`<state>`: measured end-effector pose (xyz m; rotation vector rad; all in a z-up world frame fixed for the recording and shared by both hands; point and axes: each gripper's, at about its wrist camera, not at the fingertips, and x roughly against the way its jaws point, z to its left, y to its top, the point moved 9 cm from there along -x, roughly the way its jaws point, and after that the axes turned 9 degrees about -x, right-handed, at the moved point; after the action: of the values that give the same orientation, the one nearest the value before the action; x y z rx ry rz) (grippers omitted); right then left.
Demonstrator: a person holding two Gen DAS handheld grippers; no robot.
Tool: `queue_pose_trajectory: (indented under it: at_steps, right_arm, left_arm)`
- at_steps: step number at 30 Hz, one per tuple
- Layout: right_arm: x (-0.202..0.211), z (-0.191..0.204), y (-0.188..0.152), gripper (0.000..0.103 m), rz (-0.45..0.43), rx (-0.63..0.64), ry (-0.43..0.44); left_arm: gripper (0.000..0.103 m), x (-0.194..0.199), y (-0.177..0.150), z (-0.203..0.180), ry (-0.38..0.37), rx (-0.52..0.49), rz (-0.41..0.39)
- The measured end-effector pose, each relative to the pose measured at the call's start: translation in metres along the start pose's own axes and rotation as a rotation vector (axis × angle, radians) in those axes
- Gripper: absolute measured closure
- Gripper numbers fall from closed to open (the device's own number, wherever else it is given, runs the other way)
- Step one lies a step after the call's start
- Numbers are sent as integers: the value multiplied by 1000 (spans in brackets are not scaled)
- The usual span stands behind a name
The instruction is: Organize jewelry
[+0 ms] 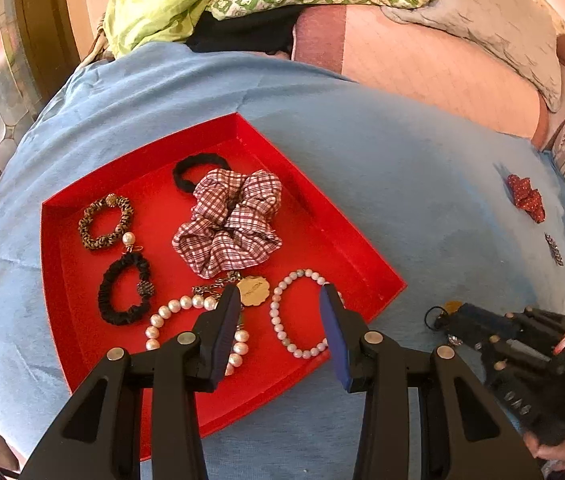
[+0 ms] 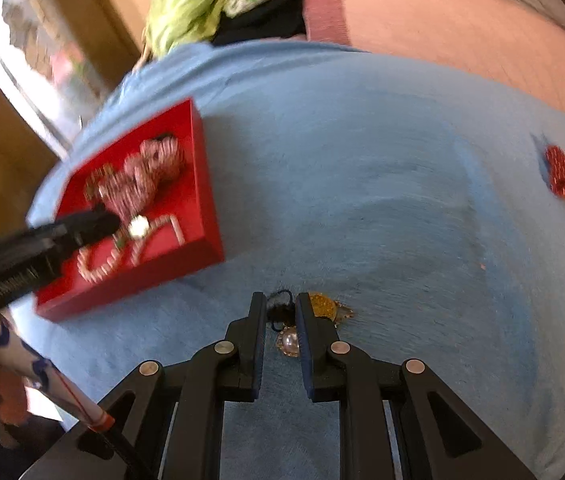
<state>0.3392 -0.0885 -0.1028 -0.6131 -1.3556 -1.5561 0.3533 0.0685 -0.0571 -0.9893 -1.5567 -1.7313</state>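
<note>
Right claw (image 2: 278,308): mine, narrowed around black hair tie (image 2: 278,307) with gold charm (image 2: 322,305) and pearl bead (image 2: 288,342); grip unclear, blurred
Left claw (image 1: 280,300): released, nothing held, over red tray (image 1: 322,220)
Tray contents: plaid scrunchie (image 1: 230,220), pearl bracelets (image 1: 286,316)
Surface: blue cloth (image 1: 422,200)

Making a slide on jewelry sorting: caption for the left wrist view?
Open left gripper hovers over a red tray of scrunchies and pearl bracelets on blue cloth.

Left gripper (image 1: 280,300) jaws apart above red tray (image 1: 346,240).
</note>
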Motion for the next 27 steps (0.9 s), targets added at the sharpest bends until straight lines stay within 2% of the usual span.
queue_pose_trajectory:
  at_steps: [3, 4, 11, 14, 15, 16, 17, 18, 24, 27]
  right_arm:
    - [0, -1, -2, 89, -16, 44, -47]
    - [3, -2, -1, 97, -24, 43, -47]
    - [34, -19, 16, 99, -119, -81, 16]
    - [49, -30, 24, 99, -158, -145, 48]
    - [53, -34, 26, 98, -166, -166, 48]
    - [55, -37, 26, 98, -167, -174, 46]
    - [56, -39, 27, 98, -170, -182, 42]
    - [58, -44, 27, 98, -176, -198, 35]
    - [66, -62, 28, 98, -188, -232, 22]
    - [68, -69, 27, 99, -186, -245, 22]
  left_arm:
    - [63, 0, 0, 0, -6, 4, 0]
    - [63, 0, 1, -1, -11, 3, -1]
    - [63, -2, -1, -29, -63, -69, 6]
    - [63, -6, -5, -51, -114, -124, 23]
    - [63, -9, -7, -62, -153, -138, 38]
    - [60, -11, -9, -70, -174, -151, 51]
    - [53, -12, -8, -76, -159, -171, 45]
    - [51, -12, -8, -81, -154, -192, 42]
    - [50, -1, -9, -137, -192, -346, -9]
    - [50, -15, -18, -157, -189, -405, 36]
